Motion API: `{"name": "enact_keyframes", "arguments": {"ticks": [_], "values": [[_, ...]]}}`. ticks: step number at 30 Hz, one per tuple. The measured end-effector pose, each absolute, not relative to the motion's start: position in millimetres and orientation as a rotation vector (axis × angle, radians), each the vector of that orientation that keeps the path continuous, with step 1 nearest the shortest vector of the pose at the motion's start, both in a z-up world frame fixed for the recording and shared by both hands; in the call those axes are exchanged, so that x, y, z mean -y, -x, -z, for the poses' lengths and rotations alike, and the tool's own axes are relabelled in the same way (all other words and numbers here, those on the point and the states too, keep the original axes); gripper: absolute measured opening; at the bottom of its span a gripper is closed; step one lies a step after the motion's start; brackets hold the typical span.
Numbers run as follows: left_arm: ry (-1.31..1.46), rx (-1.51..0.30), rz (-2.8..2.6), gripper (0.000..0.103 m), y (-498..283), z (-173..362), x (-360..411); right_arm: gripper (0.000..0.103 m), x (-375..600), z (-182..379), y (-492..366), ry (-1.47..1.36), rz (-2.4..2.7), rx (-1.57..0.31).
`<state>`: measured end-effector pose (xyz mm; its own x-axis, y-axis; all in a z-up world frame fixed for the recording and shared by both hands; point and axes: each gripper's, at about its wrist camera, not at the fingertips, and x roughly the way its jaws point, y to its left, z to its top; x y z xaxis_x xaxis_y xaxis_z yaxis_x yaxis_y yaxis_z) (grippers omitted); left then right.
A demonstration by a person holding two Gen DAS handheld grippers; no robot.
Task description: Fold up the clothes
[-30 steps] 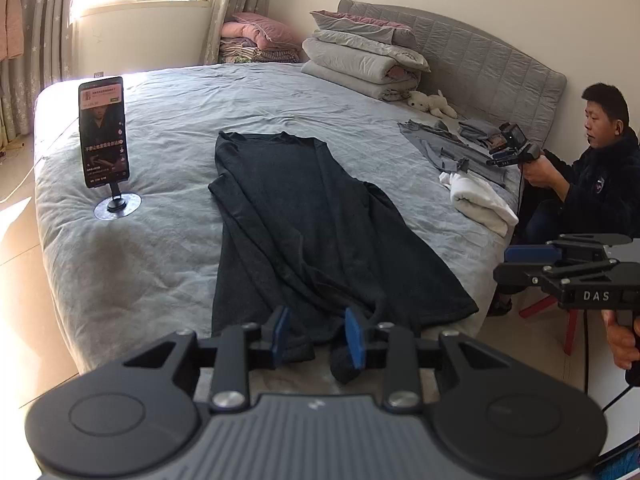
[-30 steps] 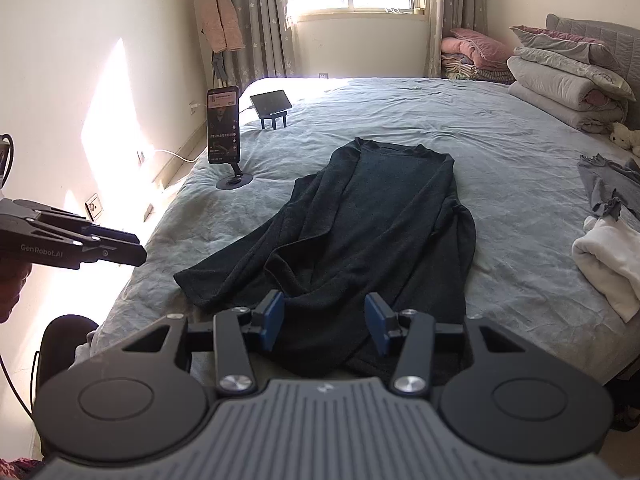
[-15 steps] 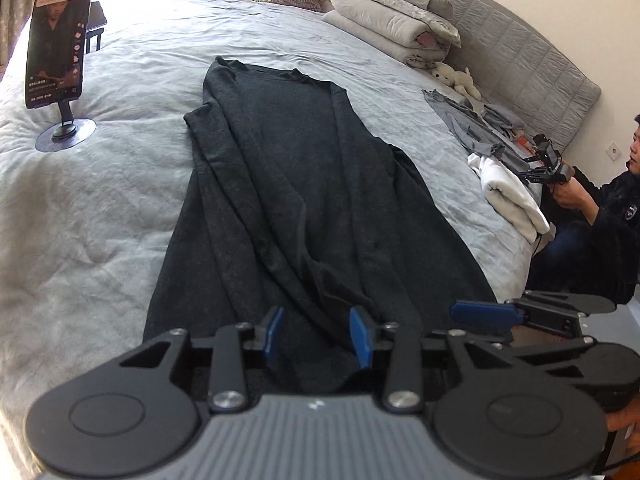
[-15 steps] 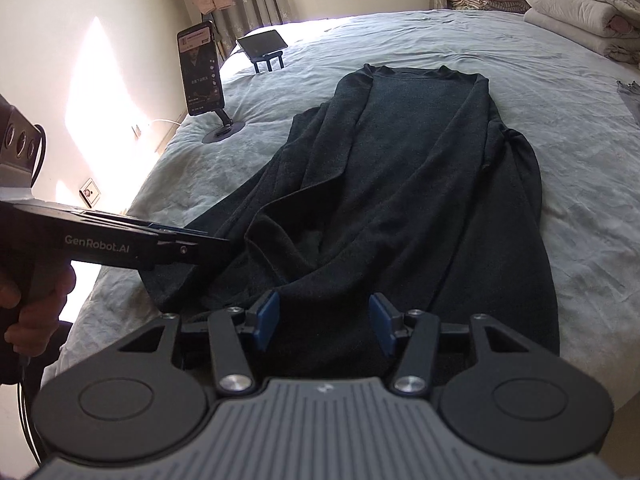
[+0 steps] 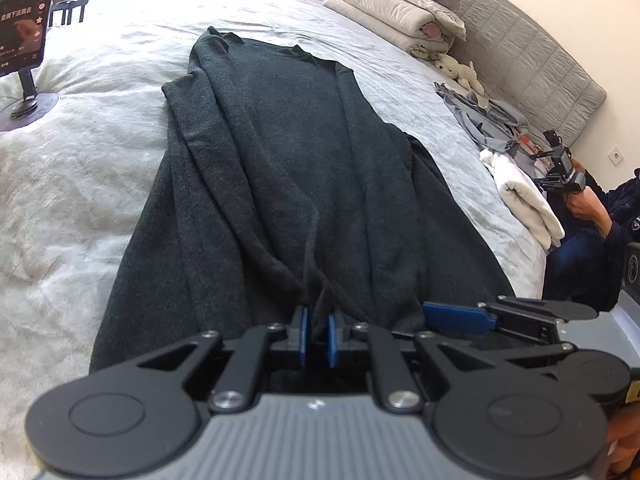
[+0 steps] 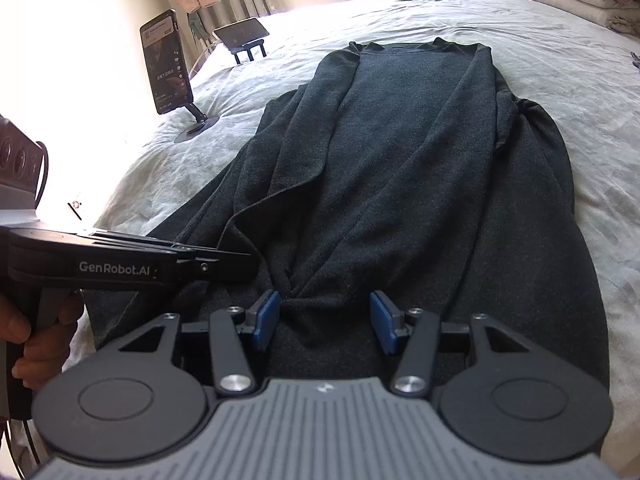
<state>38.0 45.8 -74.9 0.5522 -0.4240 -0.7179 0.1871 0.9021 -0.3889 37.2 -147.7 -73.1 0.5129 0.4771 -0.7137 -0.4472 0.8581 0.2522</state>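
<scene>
A long dark grey knit garment (image 5: 288, 168) lies lengthwise on the bed, collar at the far end, sides folded inward; it also shows in the right wrist view (image 6: 404, 168). My left gripper (image 5: 318, 334) is shut on a pinch of the garment's near hem. My right gripper (image 6: 325, 322) is open, its blue pads straddling the hem fabric just right of the left gripper. The left gripper appears from the side in the right wrist view (image 6: 224, 260), and the right gripper in the left wrist view (image 5: 460, 314).
A grey-sheeted bed (image 5: 80, 168) carries a phone on a stand (image 6: 166, 68), a tablet on a stand (image 6: 242, 34), folded quilts (image 5: 396, 12), a plush toy (image 5: 456, 68), grey clothes (image 5: 480, 124) and white folded cloth (image 5: 524, 196). A seated person (image 5: 600, 216) is at the right.
Both grippers moved forward and down to the garment's near hem. The left gripper closed on the fabric. The right gripper stayed open.
</scene>
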Motion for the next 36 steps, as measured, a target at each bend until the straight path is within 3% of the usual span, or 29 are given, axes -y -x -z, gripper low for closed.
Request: {"name": "enact_keyframes", "arguments": {"ticks": [2,4,5,20,36], "values": [[0.284,-0.909,0.368,0.007,-36.4,71.8,-49.4,0.021,145.7,73.2,-37.4,-0.014,-0.557,-0.859],[0.28,-0.891,0.364,0.007,-34.3,65.9,-55.2,0.009,149.1,69.0,-38.2,0.0,-0.542,-0.85],[0.272,-0.879,0.359,0.006,-33.0,62.4,-58.3,0.007,153.0,65.9,-38.5,-0.005,-0.54,-0.847],[-0.03,-0.625,-0.022,0.006,-50.1,-9.7,-145.3,0.006,239.0,-4.8,-59.0,0.172,-0.192,-0.615],[-0.105,-0.619,-0.294,0.006,-84.6,-5.2,-202.4,0.006,319.5,-39.2,-176.1,0.563,0.372,-0.39]]}}
